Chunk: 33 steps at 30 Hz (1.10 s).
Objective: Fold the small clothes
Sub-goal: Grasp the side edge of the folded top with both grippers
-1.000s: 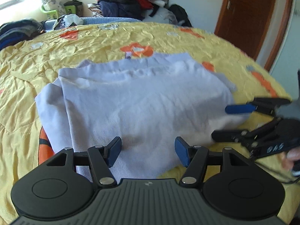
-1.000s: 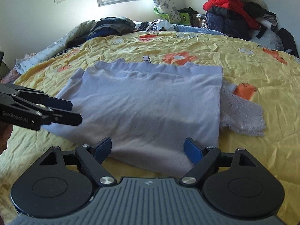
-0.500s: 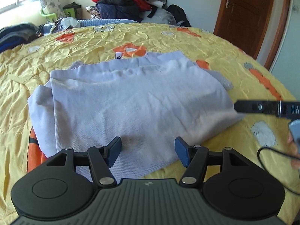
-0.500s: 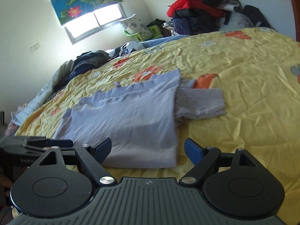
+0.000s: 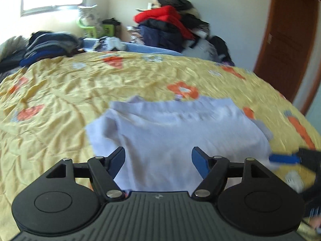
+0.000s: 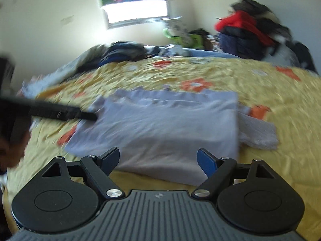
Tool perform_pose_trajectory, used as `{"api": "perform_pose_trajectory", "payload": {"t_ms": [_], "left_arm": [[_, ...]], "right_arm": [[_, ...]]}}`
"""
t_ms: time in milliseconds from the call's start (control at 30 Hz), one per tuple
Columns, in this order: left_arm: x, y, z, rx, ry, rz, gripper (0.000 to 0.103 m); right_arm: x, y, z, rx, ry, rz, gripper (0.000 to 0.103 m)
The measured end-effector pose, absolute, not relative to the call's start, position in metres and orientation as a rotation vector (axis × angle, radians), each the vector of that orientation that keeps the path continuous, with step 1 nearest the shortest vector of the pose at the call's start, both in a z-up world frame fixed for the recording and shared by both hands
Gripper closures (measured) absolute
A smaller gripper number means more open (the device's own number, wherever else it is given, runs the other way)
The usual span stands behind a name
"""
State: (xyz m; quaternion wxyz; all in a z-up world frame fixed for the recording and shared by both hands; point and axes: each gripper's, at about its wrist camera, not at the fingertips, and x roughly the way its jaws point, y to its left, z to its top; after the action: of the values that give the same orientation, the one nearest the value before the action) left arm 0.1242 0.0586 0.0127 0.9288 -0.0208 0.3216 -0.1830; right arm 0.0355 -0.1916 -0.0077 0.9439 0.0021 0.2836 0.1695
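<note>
A pale lilac garment (image 5: pixel 180 132) lies folded flat on the yellow flowered bedspread (image 5: pixel 60 100). It also shows in the right wrist view (image 6: pixel 170 124), with a lace-edged part (image 6: pixel 258 132) sticking out on its right side. My left gripper (image 5: pixel 158 160) is open and empty, just short of the garment's near edge. My right gripper (image 6: pixel 158 160) is open and empty above the near edge. The right gripper's fingers (image 5: pixel 284 158) show at the garment's right corner. The left gripper's fingers (image 6: pixel 60 112) show at its left corner. Both views are blurred.
A heap of red and dark clothes (image 5: pixel 172 28) stands at the back of the bed. Dark folded clothes (image 5: pixel 46 46) lie at the back left. A brown door (image 5: pixel 289 44) is on the right. A window (image 6: pixel 136 12) is on the far wall.
Both grippers have pulled back and tilted upward, so the garment sits lower and farther in each view. The right gripper swung back toward the garment. Both stayed open.
</note>
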Motion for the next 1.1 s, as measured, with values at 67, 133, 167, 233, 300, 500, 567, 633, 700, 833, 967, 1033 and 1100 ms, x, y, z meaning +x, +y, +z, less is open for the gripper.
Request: {"api": "perform_pose_trajectory", "payload": {"t_ms": [67, 133, 167, 233, 300, 500, 567, 633, 700, 833, 967, 1033, 1100], "left_arm": [[0.138, 0.08, 0.013, -0.109, 0.675, -0.351, 0.029], [0.152, 0.101, 0.01, -0.191, 0.709, -0.332, 0.026], [0.161, 0.113, 0.006, -0.249, 0.733, -0.326, 0.025], [0.174, 0.132, -0.003, -0.354, 0.776, -0.32, 0.025], [0.185, 0.147, -0.013, -0.444, 0.821, -0.333, 0.025], [0.203, 0.15, -0.038, -0.577, 0.902, -0.455, 0.024], [0.208, 0.146, -0.044, -0.596, 0.912, -0.475, 0.02], [0.211, 0.143, -0.048, -0.612, 0.896, -0.486, 0.018], [0.217, 0.143, -0.051, -0.651, 0.889, -0.502, 0.017], [0.232, 0.142, -0.057, -0.756, 0.901, -0.53, 0.017], [0.245, 0.132, -0.059, -0.764, 0.894, -0.533, 0.017], [0.251, 0.128, -0.058, -0.752, 0.885, -0.527, 0.017], [0.257, 0.123, -0.058, -0.742, 0.88, -0.521, 0.018]], "right_arm": [[0.033, -0.166, -0.008, -0.071, 0.58, 0.389, 0.019], [0.031, -0.145, -0.01, -0.136, 0.585, 0.428, 0.019], [0.03, -0.134, -0.01, -0.177, 0.587, 0.443, 0.019], [0.027, -0.116, -0.013, -0.257, 0.585, 0.459, 0.019], [0.021, -0.099, -0.016, -0.349, 0.575, 0.461, 0.018], [0.009, -0.071, -0.029, -0.56, 0.528, 0.43, 0.018], [0.007, -0.064, -0.033, -0.609, 0.519, 0.413, 0.018], [0.007, -0.059, -0.038, -0.647, 0.506, 0.399, 0.018], [0.006, -0.052, -0.041, -0.685, 0.477, 0.382, 0.018], [0.01, -0.036, -0.046, -0.734, 0.437, 0.342, 0.018], [0.023, -0.02, -0.05, -0.764, 0.405, 0.31, 0.021], [0.026, -0.013, -0.053, -0.789, 0.382, 0.31, 0.027], [0.031, -0.005, -0.056, -0.815, 0.363, 0.305, 0.033]]}}
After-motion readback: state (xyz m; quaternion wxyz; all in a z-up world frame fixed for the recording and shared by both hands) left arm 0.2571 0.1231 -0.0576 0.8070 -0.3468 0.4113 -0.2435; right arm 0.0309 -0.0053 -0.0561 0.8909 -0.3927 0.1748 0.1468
